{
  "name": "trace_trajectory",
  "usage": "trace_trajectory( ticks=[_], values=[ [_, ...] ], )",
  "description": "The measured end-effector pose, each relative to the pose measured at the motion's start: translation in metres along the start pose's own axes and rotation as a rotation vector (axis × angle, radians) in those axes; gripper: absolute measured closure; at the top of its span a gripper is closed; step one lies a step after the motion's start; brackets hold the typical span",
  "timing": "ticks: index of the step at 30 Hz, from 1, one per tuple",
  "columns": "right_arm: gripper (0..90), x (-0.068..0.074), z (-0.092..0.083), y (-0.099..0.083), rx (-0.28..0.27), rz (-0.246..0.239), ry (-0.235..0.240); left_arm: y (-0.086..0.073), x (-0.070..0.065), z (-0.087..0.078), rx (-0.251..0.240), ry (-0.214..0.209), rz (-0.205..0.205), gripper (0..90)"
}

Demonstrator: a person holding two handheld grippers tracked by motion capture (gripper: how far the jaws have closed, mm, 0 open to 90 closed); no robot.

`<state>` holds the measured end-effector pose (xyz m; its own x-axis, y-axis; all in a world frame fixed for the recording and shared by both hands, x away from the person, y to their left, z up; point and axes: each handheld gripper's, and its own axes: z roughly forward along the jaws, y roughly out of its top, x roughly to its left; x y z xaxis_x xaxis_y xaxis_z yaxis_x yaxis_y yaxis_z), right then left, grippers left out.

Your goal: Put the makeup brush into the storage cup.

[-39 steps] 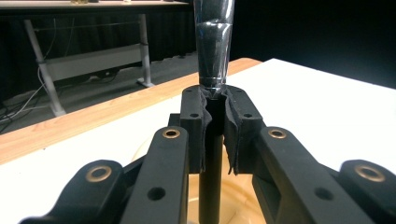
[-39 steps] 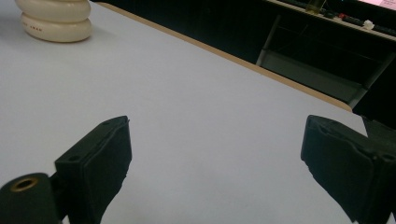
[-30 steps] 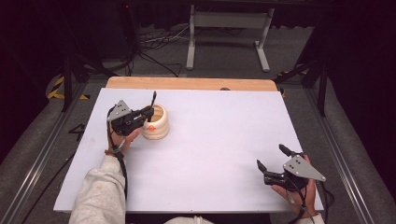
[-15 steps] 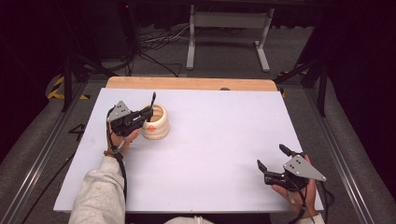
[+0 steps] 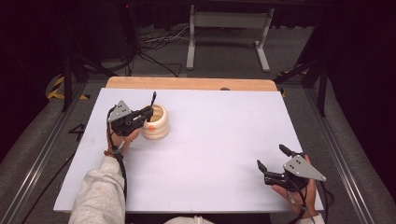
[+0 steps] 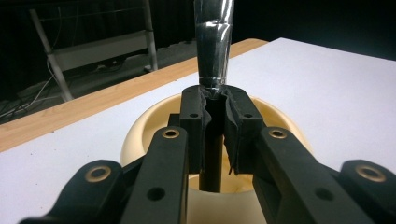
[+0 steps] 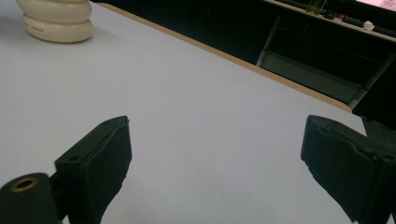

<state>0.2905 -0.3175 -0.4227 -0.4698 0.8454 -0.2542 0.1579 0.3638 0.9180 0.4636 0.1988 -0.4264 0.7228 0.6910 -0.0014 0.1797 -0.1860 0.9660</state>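
A cream ribbed cup stands on the white table at the left. My left gripper hovers at the cup's rim, shut on a thin black stick that stands upright. In the left gripper view the pads press the stick from both sides, and its lower end reaches down into the cup. My right gripper rests near the table's front right corner, open and with nothing in it. In the right gripper view its jaws stand wide apart over bare table, with the cup far off.
A wooden strip runs along the table's far edge. Beyond it stand a grey metal stand and cables on the dark floor. Metal rails flank the table on both sides.
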Motion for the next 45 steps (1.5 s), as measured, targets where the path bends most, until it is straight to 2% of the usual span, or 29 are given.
trace_trajectory(
  ticks=[5,8,10,18,21,25,32,33,35,37,45],
  values=[
    [9.6,0.001,0.001,0.000,0.002,-0.008,-0.001,0.001,0.000,-0.001,-0.011,0.006,0.002,78.8],
    [9.6,0.001,0.001,0.000,0.006,-0.010,0.002,0.003,-0.002,-0.002,-0.018,0.035,0.006,75.8],
    [9.6,0.001,0.002,0.000,0.007,-0.007,0.003,0.007,-0.004,-0.004,-0.028,0.043,0.019,74.0],
    [9.6,0.002,0.002,0.000,0.007,-0.013,0.004,0.014,-0.011,-0.007,-0.019,0.046,0.052,68.0],
    [9.6,0.002,0.002,0.000,0.008,-0.014,0.004,0.018,-0.013,-0.009,-0.018,0.049,0.077,64.1],
    [9.6,0.002,0.002,0.000,0.009,-0.013,0.004,0.022,-0.015,-0.012,-0.010,0.051,0.095,56.4],
    [9.6,0.003,0.002,0.000,0.012,-0.015,0.005,0.029,-0.021,-0.016,0.003,0.081,0.133,38.9],
    [9.6,0.003,0.002,0.000,0.012,-0.015,0.005,0.029,-0.021,-0.016,0.003,0.081,0.133,36.8],
    [9.6,0.003,0.002,0.000,0.013,-0.015,0.005,0.031,-0.023,-0.018,0.001,0.112,0.135,28.7],
    [9.6,0.003,0.002,0.000,0.011,-0.016,0.006,0.033,-0.024,-0.019,-0.006,0.116,0.129,24.5],
    [9.6,0.003,0.002,0.000,0.015,-0.018,0.007,0.037,-0.027,-0.029,-0.008,0.122,0.134,13.9]
  ],
)
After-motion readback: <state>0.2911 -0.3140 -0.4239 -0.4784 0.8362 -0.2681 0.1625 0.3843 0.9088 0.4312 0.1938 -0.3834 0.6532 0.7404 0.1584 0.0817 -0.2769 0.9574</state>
